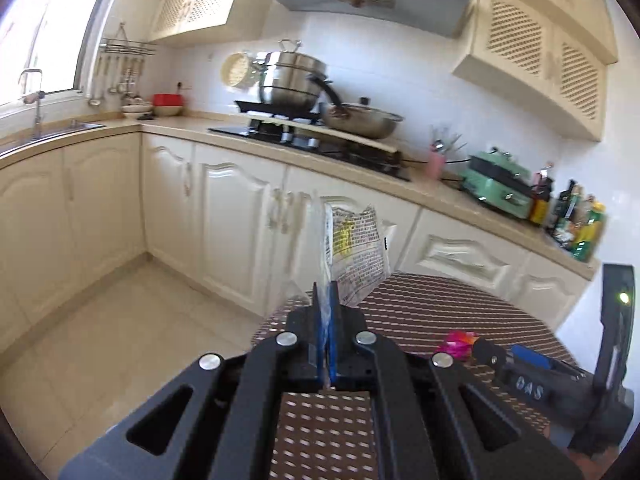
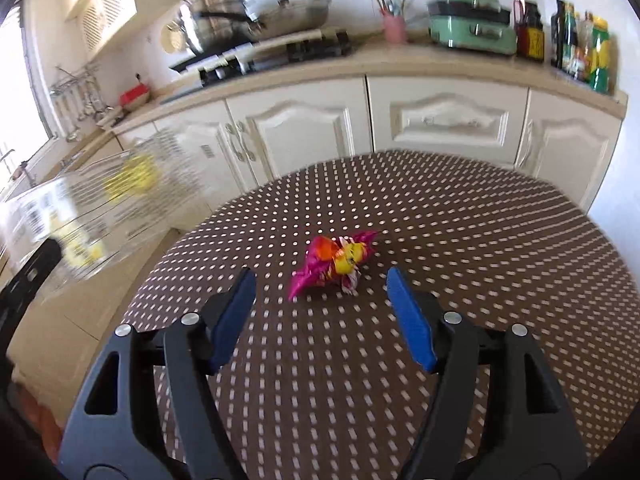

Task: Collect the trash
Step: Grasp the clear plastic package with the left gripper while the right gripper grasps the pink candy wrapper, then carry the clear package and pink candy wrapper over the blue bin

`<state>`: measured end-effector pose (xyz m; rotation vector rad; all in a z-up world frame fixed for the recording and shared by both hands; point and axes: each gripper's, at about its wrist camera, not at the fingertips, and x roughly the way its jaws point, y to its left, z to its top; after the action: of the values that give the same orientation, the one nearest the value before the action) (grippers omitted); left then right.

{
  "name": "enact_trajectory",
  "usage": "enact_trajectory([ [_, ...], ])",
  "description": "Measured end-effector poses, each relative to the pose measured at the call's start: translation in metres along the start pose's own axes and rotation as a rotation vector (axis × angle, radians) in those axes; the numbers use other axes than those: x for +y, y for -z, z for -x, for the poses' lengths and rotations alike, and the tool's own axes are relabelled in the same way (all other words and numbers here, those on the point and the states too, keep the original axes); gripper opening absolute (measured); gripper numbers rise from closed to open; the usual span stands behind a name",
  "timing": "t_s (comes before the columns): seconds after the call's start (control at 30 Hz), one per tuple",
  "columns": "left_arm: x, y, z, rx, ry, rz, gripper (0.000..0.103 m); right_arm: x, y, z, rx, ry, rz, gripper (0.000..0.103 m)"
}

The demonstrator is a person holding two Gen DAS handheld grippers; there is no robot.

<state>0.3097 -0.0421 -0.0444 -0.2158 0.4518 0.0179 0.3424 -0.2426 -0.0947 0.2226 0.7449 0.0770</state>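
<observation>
My left gripper (image 1: 327,292) is shut on a clear plastic bag (image 1: 354,250) with printed text and a yellow mark, held up above the edge of the round table (image 1: 432,304). The bag also shows blurred at the left of the right wrist view (image 2: 104,200). A crumpled pink, orange and yellow wrapper (image 2: 334,266) lies on the brown dotted tablecloth (image 2: 440,240), just ahead of my right gripper (image 2: 320,276), which is open and empty with its blue pads (image 2: 408,316) either side of it. The wrapper (image 1: 456,342) and right gripper body (image 1: 520,364) show in the left wrist view.
Cream kitchen cabinets (image 2: 444,120) and a countertop run behind the table, with a stove and pots (image 1: 296,80), a green appliance (image 2: 470,26), a pink utensil cup (image 2: 394,28) and bottles (image 2: 580,48). A sink (image 1: 52,128) is at the far left. Tiled floor (image 1: 120,320) lies left of the table.
</observation>
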Motion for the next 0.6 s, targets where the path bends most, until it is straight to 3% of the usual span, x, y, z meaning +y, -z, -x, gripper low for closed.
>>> enact_trajectory([
  [0.17,0.017,0.004,-0.024,0.047,-0.039,0.006,0.002,0.000,-0.007,-0.046,0.050,0.064,-0.033,0.067],
  [0.23,0.023,0.007,-0.028,0.062,-0.049,0.012,0.002,0.003,-0.004,-0.054,0.049,0.074,-0.005,0.039],
  [0.37,0.038,0.008,-0.032,0.090,-0.049,0.031,0.002,0.015,0.000,-0.045,0.020,0.082,0.060,0.039],
  [0.6,0.094,0.013,0.008,0.093,-0.077,0.054,0.002,0.095,0.023,0.005,-0.033,-0.126,0.169,0.039],
])
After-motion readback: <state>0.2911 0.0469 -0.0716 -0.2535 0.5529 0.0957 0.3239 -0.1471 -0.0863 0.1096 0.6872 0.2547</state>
